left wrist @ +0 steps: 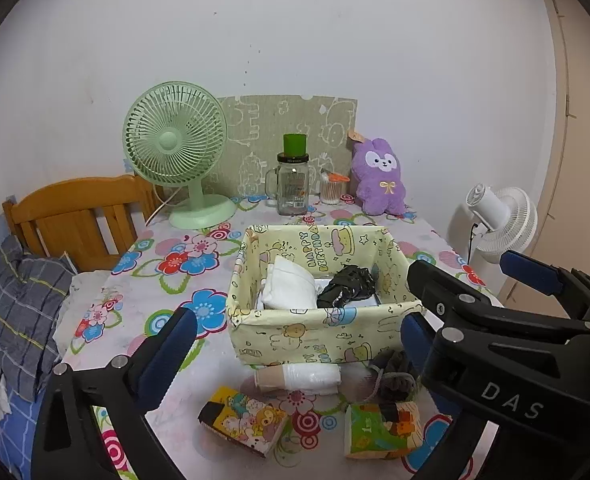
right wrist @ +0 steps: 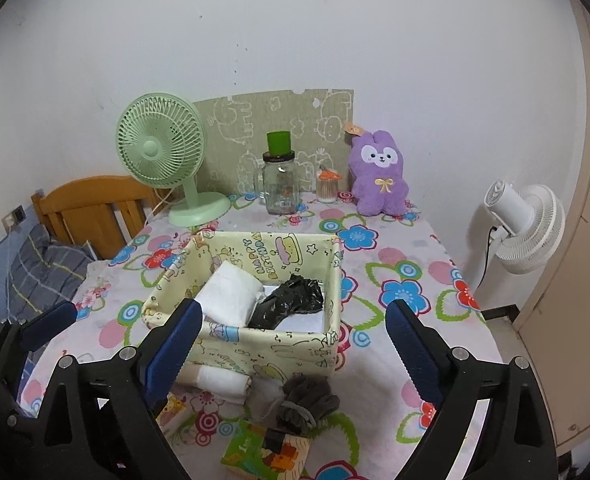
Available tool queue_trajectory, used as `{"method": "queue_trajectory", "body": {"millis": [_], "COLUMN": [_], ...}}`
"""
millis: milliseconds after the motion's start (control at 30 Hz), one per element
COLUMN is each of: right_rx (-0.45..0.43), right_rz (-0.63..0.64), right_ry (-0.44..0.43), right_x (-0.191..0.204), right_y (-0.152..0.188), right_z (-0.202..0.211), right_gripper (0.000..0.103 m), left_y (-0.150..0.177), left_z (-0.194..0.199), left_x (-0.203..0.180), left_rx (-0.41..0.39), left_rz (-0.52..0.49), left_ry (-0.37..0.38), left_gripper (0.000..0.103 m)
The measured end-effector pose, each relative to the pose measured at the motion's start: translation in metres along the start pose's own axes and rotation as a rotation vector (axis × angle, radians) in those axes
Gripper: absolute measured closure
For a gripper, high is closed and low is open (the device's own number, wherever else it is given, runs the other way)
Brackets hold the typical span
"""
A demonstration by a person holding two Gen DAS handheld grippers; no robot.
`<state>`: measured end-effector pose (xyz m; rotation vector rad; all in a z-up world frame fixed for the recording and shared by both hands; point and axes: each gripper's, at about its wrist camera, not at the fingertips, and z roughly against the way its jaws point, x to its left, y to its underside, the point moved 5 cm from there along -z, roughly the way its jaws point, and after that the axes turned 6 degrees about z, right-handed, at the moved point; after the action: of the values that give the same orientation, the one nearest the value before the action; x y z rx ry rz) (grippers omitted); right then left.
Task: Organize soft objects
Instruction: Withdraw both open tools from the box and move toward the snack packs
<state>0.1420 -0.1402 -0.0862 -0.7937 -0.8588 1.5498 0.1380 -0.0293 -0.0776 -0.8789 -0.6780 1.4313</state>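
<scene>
Grippers both spread, empty: left gripper, right gripper. Tissue packs, grey glove and white roll lie bunched just before the fabric box; you risk pinching two together or shoving that light box toward the jar.

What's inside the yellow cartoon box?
Inside the yellow fabric box lie a folded white cloth and a crumpled black plastic bag. Whatever lies beneath them is mostly covered.
</scene>
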Motion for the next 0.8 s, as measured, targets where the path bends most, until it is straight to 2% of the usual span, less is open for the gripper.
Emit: {"method": "queue_trajectory", "body": {"millis": [367, 567, 800], "right_rx": [-0.020, -0.029, -0.008], "right_rz": [-0.015, -0.011, 0.007], "right_ry": [-0.015, -0.013, -0.014], "right_x": [-0.002, -0.002, 0.003], "right_y": [0.017, 0.030, 0.053], "right_z": [0.018, 0.021, 0.014], "right_gripper": [0.008, 0.008, 0.008], "left_y": [0.016, 0.030, 0.054], "left_z": [0.011, 0.011, 0.000], "left_x": [-0.007, -0.009, -0.012], "left_rx": [0.006, 0.004, 0.048], "left_rz": [0.001, -0.009, -0.019], "left_ry": [0.017, -0.008, -0.003], "left_gripper": [0.000, 0.000, 0.000]}}
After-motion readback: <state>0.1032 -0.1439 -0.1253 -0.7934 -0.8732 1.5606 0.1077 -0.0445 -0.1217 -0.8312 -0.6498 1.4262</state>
